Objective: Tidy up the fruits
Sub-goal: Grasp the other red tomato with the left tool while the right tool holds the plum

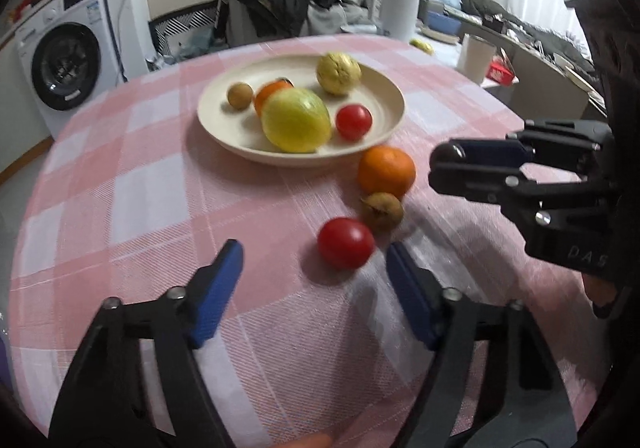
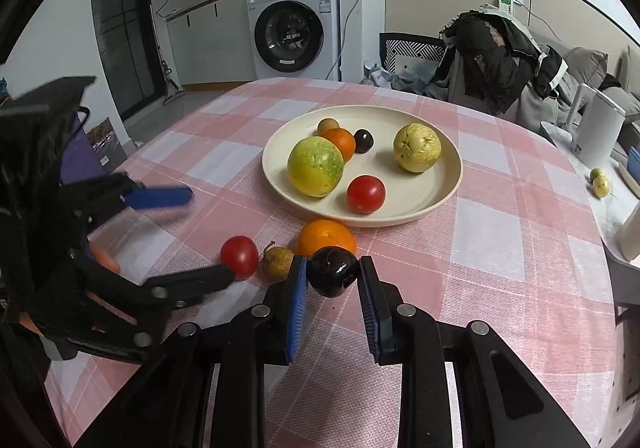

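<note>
Right wrist view, glossy dark plum (image 2: 333, 271), clamped

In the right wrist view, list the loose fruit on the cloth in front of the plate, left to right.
Red tomato → small brownish fruit → orange; the dark plum in the right tool overlaps the orange.

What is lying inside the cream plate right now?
Plate holds green-yellow fruit, wrinkled yellow fruit, tomato, orange, dark plum, small brown fruit. Anything behind them is hidden.
</note>
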The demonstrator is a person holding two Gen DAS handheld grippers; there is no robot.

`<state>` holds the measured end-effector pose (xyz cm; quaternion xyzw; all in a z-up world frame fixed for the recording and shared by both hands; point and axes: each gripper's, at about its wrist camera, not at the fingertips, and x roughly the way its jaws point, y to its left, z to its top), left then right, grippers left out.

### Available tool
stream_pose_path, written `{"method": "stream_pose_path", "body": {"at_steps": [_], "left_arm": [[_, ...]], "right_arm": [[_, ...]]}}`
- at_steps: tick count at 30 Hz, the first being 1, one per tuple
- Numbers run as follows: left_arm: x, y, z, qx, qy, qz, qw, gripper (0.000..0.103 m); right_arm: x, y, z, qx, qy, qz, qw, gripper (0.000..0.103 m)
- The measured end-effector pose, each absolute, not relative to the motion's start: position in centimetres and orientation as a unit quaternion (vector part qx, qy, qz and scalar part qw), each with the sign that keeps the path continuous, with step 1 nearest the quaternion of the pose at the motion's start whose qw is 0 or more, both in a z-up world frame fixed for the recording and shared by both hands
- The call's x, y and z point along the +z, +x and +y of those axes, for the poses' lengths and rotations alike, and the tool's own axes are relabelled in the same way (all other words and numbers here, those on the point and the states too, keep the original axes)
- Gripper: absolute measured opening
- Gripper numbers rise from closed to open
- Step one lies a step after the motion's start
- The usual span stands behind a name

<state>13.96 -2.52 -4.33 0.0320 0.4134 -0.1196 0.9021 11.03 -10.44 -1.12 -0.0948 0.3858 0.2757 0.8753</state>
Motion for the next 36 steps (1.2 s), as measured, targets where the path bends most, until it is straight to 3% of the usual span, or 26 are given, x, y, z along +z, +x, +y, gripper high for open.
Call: {"method": "stream_pose_path", "body": {"at_steps": [4,12,16,36], "left_arm": [[-4.6,14.0,-3.0,-0.128,0.035,0.420,0.898,0.052],[-4.7,14.4,-3.3,-0.141,0.038,0.423,0.895,0.050],[-4.6,14.5,-3.3,-0.155,0.032,0.424,0.892,0.026],[-1.6,13.1,-0.5,-0.129,-0.013,0.363,0.923,0.026]], "right_arm": [[-1.2,11.0,-10.4,0.277,-0.096,0.385,0.875,0.026],[-1.4,10.9,-10.4,0.278,-0.098,0.387,0.874,0.026],[-1.3,10.9,-10.4,0.277,-0.099,0.386,0.874,0.026],[-0.8,11.0,-11.2,0.271,-0.081,0.375,0.883,0.026]]}}
